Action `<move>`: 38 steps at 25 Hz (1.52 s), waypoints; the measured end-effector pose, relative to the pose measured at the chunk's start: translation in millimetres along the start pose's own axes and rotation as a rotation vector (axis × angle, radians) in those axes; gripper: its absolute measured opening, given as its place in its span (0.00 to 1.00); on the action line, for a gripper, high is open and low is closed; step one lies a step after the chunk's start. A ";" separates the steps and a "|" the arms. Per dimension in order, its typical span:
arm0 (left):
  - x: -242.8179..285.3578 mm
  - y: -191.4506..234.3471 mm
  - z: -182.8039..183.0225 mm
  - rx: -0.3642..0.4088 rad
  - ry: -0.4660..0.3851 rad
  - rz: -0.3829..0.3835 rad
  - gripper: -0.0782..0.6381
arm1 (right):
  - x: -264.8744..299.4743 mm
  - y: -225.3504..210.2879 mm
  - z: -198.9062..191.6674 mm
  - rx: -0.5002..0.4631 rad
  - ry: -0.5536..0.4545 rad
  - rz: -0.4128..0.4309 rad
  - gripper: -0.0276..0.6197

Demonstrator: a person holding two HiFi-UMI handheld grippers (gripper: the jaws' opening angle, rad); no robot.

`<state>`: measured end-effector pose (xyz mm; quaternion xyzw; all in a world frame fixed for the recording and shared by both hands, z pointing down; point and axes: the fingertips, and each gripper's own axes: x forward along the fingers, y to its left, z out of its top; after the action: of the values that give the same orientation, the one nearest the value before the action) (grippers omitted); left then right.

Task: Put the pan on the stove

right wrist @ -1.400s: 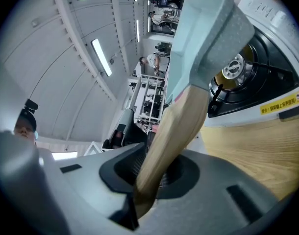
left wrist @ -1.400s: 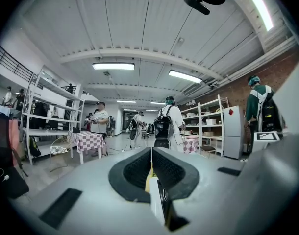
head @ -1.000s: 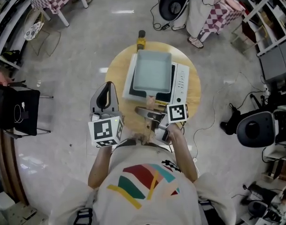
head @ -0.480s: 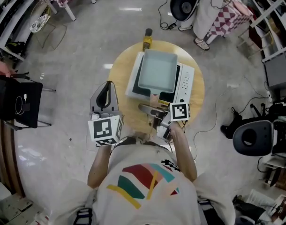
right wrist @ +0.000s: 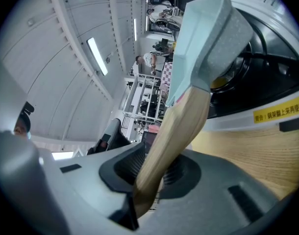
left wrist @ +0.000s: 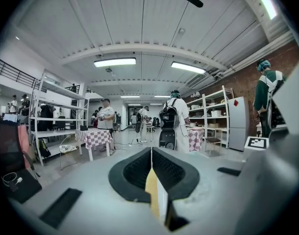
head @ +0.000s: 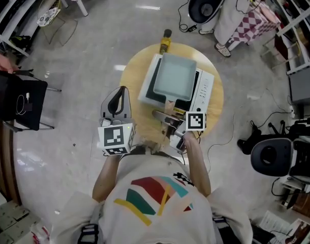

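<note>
Pale-blue square pan point(head: 175, 78) is likely stiff and front-heavy, so my right claw point(right wrist: 152, 173) clamps its wooden handle point(right wrist: 181, 126) while my left claw point(left wrist: 150, 160) is closed, empty.

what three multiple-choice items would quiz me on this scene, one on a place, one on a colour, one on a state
1. Where is the pale blue square pan?
A. over the white stove on the round wooden table
B. on the floor
C. on a shelf

2. What colour is the pan's handle?
A. black
B. red
C. light wood

3. What state is the right gripper in?
A. open and empty
B. shut on the pan's handle
C. out of view

Answers:
1 A: the head view shows the pan above the stove's dark top, on the table.
2 C: the right gripper view shows a pale wooden handle.
3 B: that view shows both pads pressed on the handle.
</note>
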<state>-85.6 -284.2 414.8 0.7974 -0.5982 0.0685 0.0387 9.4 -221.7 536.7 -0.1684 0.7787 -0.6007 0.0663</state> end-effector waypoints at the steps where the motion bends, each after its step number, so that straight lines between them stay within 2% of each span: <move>1: -0.1 0.1 -1.0 -0.001 0.001 0.001 0.12 | 0.6 0.1 0.8 -0.013 0.001 0.004 0.14; 4: 1.7 0.4 -3.4 -0.004 0.013 0.009 0.12 | -1.4 -4.4 2.7 -0.004 -0.003 0.000 0.14; 9: 3.1 0.9 -3.9 -0.003 0.024 0.011 0.12 | -5.4 -11.9 0.8 0.069 -0.030 -0.004 0.14; 13: 2.8 4.8 -1.4 -0.005 0.006 0.013 0.12 | -3.3 -16.8 -5.3 0.081 -0.006 -0.021 0.14; 19: 7.1 0.5 -10.1 -0.009 0.041 0.000 0.12 | -1.6 -23.3 -2.3 0.027 0.007 -0.011 0.13; 22: 9.4 -5.7 -7.2 -0.019 0.028 -0.009 0.12 | -1.1 -27.9 -7.2 0.098 -0.009 0.003 0.11; 24: 12.2 -10.7 -5.7 -0.017 0.024 -0.021 0.12 | -5.3 -33.2 -6.7 0.129 -0.026 -0.012 0.09; 27: 12.7 -14.4 -5.1 -0.013 0.018 -0.037 0.12 | -6.7 -38.2 -5.0 0.079 -0.025 -0.034 0.09; 31: 12.8 -16.3 -6.3 -0.014 0.022 -0.047 0.12 | -8.1 -42.7 -9.5 0.134 -0.022 -0.081 0.09; 38: 5.1 -12.2 -13.2 -0.025 0.023 -0.057 0.12 | 2.5 -36.6 -19.0 0.177 -0.054 -0.032 0.09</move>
<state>-73.3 -283.7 428.9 0.8128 -0.5756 0.0689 0.0573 7.9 -213.3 577.2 -0.1905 0.7176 -0.6635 0.0922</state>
